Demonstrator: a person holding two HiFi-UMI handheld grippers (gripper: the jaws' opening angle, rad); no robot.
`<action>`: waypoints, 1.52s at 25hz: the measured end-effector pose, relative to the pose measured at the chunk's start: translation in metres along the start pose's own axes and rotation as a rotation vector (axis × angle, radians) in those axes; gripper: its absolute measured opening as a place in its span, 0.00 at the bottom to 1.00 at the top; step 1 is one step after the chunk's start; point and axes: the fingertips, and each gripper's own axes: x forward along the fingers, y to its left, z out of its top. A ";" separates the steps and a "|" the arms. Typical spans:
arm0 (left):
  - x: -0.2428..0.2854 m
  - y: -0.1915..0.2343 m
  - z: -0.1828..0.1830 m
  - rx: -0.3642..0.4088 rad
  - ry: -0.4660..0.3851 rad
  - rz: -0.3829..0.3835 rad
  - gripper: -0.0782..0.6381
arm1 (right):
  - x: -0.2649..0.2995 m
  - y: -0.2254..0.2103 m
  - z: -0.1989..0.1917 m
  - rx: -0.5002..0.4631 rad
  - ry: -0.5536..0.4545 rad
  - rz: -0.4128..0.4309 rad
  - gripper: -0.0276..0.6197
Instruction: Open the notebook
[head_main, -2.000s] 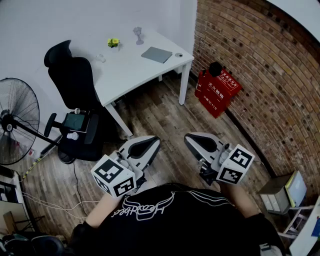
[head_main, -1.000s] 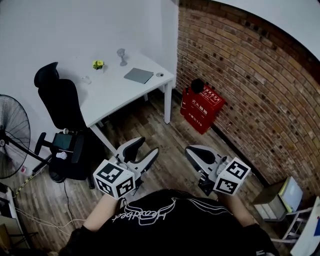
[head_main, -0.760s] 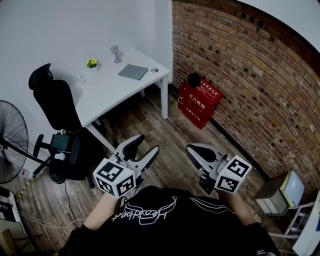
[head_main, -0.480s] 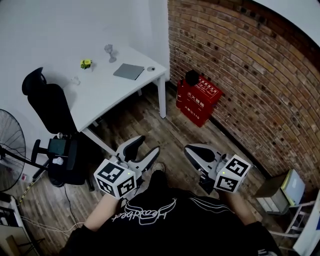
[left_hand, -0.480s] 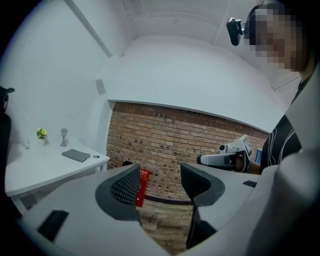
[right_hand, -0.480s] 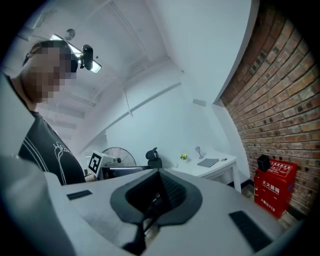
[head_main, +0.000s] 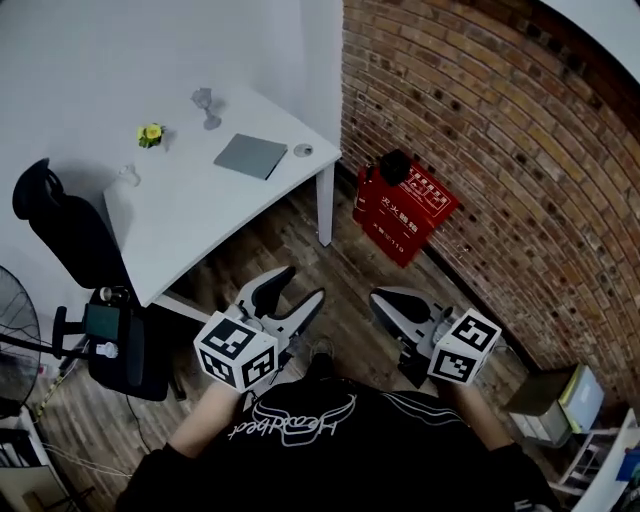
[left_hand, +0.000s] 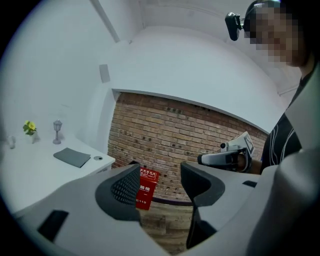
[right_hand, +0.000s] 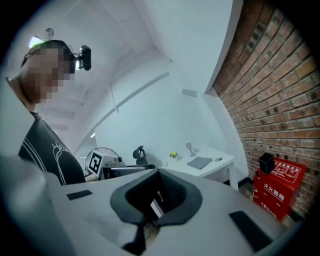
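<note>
The grey notebook (head_main: 250, 156) lies closed near the right end of the white table (head_main: 190, 215); it also shows small in the left gripper view (left_hand: 72, 157) and the right gripper view (right_hand: 200, 162). Both grippers are held in front of the person's chest, over the wooden floor and well short of the table. My left gripper (head_main: 298, 288) is open; its jaws have just been opening a little wider and nothing is between them (left_hand: 160, 187). My right gripper (head_main: 388, 303) is shut on nothing, its pads meeting (right_hand: 156, 197).
A red box (head_main: 405, 210) stands on the floor against the brick wall (head_main: 520, 150), right of the table leg. A black office chair (head_main: 60, 225) and a fan (head_main: 12, 335) are at the left. A yellow flower (head_main: 150, 134), a small lamp-shaped ornament (head_main: 205, 103) and a round disc (head_main: 303, 150) sit on the table.
The person has walked toward the table, which now looks larger and nearer. Both grippers came forward with the body. The left jaws stand slightly wider apart.
</note>
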 end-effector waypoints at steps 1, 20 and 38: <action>0.009 0.016 0.007 -0.001 0.002 0.003 0.47 | 0.013 -0.012 0.007 0.004 0.004 0.003 0.04; 0.104 0.236 0.049 -0.025 0.042 0.156 0.47 | 0.204 -0.157 0.068 0.036 0.068 0.086 0.04; 0.208 0.375 0.032 -0.018 0.211 0.449 0.47 | 0.310 -0.300 0.100 0.075 0.197 0.219 0.04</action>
